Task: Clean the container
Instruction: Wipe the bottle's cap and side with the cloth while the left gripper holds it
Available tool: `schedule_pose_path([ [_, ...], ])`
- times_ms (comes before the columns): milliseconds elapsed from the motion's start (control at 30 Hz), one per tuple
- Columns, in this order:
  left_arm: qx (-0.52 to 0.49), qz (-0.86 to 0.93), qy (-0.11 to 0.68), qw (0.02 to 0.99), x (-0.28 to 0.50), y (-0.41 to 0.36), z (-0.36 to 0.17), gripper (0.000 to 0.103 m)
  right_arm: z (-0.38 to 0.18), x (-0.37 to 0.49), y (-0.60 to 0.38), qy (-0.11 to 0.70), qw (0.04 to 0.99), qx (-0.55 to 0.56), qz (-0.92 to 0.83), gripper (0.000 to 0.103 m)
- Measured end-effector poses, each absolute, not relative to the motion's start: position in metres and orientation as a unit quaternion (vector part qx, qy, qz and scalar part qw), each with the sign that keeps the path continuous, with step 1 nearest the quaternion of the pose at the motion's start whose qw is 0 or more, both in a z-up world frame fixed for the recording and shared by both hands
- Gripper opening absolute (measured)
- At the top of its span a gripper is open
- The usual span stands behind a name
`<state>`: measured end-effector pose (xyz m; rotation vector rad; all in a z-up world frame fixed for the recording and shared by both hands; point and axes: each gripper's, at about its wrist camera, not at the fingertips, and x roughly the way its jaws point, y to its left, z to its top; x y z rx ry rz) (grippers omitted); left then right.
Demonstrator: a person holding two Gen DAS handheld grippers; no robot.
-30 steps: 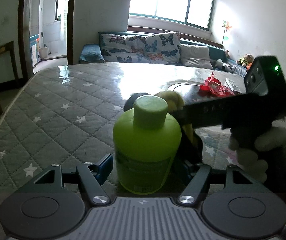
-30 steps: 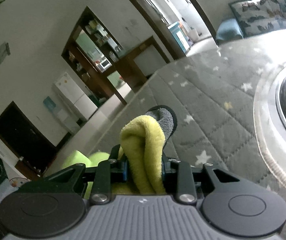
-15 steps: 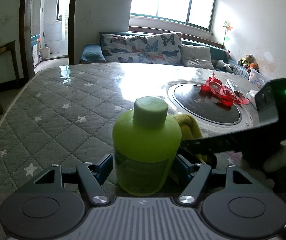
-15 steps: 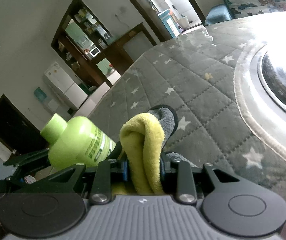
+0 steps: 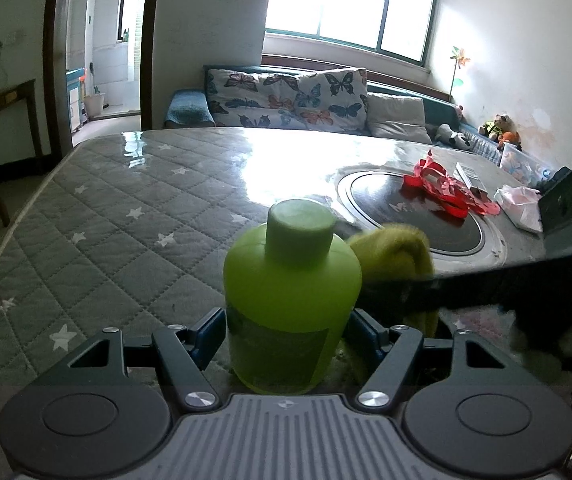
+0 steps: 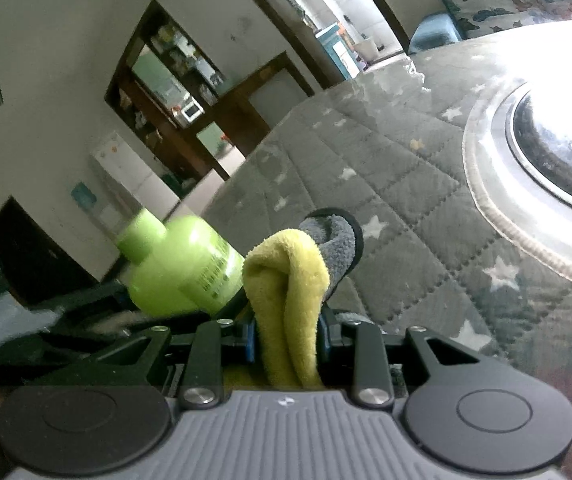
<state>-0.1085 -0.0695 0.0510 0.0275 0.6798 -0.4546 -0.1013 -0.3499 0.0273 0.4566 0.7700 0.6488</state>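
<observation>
Left wrist view: left gripper [image 5: 286,330] clamped on a lime-green bottle [image 5: 291,304], jaws pressed against its lower body on both sides. Bottle upright, cap on, held just above the grey star-quilted table cover [image 5: 98,220]. Label on the lower half faces the camera but is too dim to read.

Just right of the bottle, a yellow cloth [image 5: 393,252] bunches up, touching or nearly touching the bottle's shoulder; cannot tell which. The dark body of the right gripper reaches in from the right edge beneath the cloth; its fingertips are hidden behind the bottle in this view.

Only this view shows the far side of the table: a round black cooktop [image 5: 413,212] set into the surface, a red ribbon tangle [image 5: 441,188] lying on it, a white plastic bag [image 5: 519,206] beyond. Butterfly-print cushions [image 5: 286,98] on a sofa under the window.

Right wrist view: right gripper [image 6: 287,338] closed narrow on the yellow cloth [image 6: 289,292], which folds up between the jaws with a grey layer [image 6: 335,246] behind it. The bottle [image 6: 178,266] appears left of the cloth, tilted in frame and slightly blurred, printed label side visible. Cloth edge overlaps the bottle's side in frame; contact itself not resolvable. This view alone shows the dark wooden shelf unit [image 6: 174,96] against the wall.
</observation>
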Motion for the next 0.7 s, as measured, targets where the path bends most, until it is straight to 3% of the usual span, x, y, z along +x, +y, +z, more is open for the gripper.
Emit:
schedule_pose_path([
  [333, 0.014, -0.222, 0.332, 0.917, -0.108, -0.070, 0.050, 0.072, 0.069, -0.094, -0.348, 0.298, 0.867, 0.220, 0.335, 0.028],
  [700, 0.011, -0.224, 0.333, 0.916, -0.108, -0.068, 0.049, 0.072, 0.062, -0.066, -0.329, 0.321, 0.863, 0.204, 0.332, 0.028],
])
